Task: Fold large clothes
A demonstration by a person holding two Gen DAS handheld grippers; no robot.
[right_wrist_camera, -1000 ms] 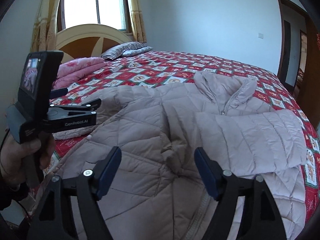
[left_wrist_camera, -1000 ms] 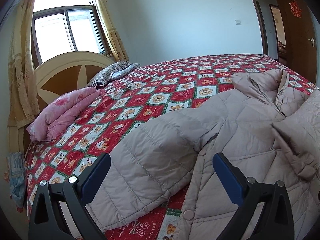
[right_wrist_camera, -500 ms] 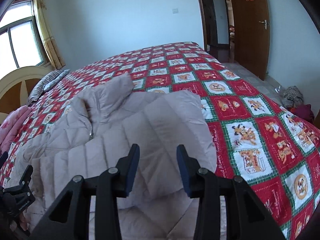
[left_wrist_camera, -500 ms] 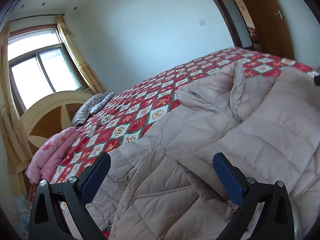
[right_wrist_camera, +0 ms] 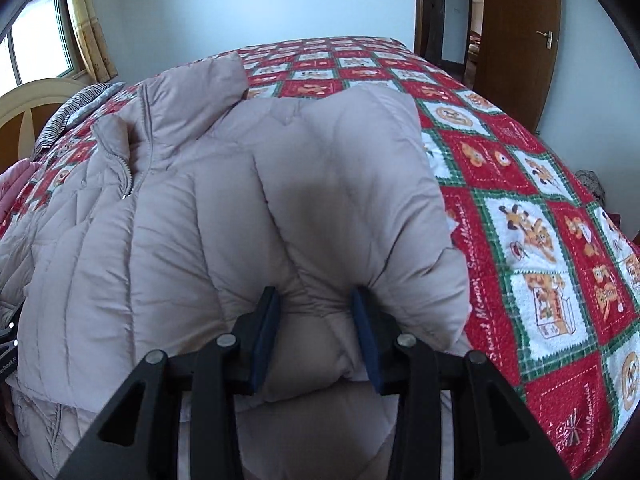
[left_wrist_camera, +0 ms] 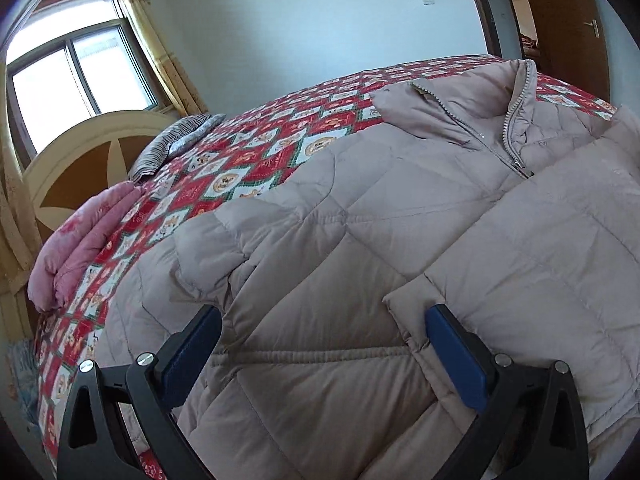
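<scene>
A beige quilted puffer jacket (left_wrist_camera: 360, 220) lies zipped, front up, on the bed, collar toward the far side. One sleeve (right_wrist_camera: 340, 160) is folded across its chest. My right gripper (right_wrist_camera: 315, 294) is shut on a bunched fold of that sleeve's near edge, and the fabric bulges between the blue pads. My left gripper (left_wrist_camera: 320, 316) hovers just above the jacket's lower body with its jaws wide open and nothing held. The folded sleeve's cuff end (left_wrist_camera: 540, 240) lies by its right finger.
A red patchwork quilt (right_wrist_camera: 520, 220) covers the bed. A folded pink blanket (left_wrist_camera: 80, 240) and a striped pillow (left_wrist_camera: 172, 140) sit by the headboard (left_wrist_camera: 80, 152) on the left. A brown door (right_wrist_camera: 516, 40) stands open at the far right.
My right gripper's jaws narrowed, came down and closed on the folded sleeve. My left gripper swung from the outstretched sleeve to over the jacket's body and sank closer.
</scene>
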